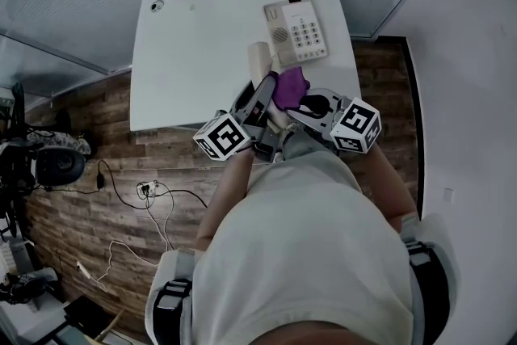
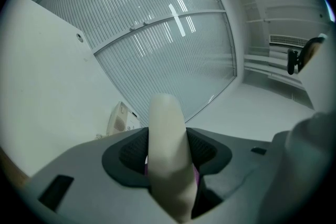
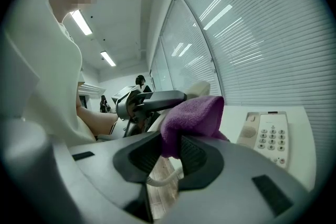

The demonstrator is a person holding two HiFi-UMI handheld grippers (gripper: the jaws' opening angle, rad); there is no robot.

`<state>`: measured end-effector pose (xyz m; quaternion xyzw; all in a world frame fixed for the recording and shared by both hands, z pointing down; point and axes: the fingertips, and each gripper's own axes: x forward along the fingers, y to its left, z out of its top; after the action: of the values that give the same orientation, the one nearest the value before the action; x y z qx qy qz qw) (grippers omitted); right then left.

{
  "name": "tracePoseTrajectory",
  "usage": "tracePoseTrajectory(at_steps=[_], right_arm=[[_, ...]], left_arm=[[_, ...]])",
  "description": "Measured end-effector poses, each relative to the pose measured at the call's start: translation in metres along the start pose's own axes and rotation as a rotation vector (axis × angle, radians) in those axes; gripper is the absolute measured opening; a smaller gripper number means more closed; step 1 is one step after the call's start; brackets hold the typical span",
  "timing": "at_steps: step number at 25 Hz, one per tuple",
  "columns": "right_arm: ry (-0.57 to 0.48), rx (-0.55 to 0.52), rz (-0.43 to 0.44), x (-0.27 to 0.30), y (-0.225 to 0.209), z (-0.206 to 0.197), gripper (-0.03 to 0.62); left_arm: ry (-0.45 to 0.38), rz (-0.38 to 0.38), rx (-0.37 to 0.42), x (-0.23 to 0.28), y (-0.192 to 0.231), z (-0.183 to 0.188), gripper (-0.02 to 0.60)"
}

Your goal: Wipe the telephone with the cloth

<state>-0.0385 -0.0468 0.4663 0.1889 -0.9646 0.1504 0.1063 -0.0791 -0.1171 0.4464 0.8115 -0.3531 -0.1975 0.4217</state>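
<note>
Your left gripper (image 1: 257,101) blocks the lower half of the handset (image 1: 258,59) in the head view. In that gripper's own view, the handset's near end runs off the bottom edge. Only a purple sliver of the cloth (image 2: 196,175) peeks out behind it there. The telephone base (image 2: 119,119) is mostly lost behind the jaw. The keypad (image 1: 307,32) digits are too small to read. The cord (image 3: 164,182) vanishes under the right jaws.

Pale greenish-white shirt (image 1: 307,238), left gripper (image 1: 260,97) and right gripper (image 1: 307,103) with grey moulded bodies, dark ribbed pads (image 3: 140,156), black-and-white square-marker cube (image 1: 222,136) on each.
</note>
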Motion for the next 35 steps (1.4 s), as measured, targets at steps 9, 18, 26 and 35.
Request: tracePoseTrajectory(at_steps=[9,18,26,35], right_arm=[[0.029,0.032,-0.027,-0.003,-0.001,-0.018,0.103],[0.068,0.072,-0.009,-0.007,0.015,-0.041,0.103],[0.074,0.092,-0.04,-0.011,0.012,-0.053,0.103],[0.044,0.085,-0.206,-0.026,-0.014,-0.044,0.103]], left_arm=[[-0.041,0.022,0.004,-0.004,0.006,0.013,0.229],[-0.069,0.022,0.005,-0.011,0.004,0.019,0.229],[-0.06,0.038,0.016,-0.011,0.007,0.016,0.229],[-0.018,0.079,0.058,-0.005,0.007,0.008,0.229]])
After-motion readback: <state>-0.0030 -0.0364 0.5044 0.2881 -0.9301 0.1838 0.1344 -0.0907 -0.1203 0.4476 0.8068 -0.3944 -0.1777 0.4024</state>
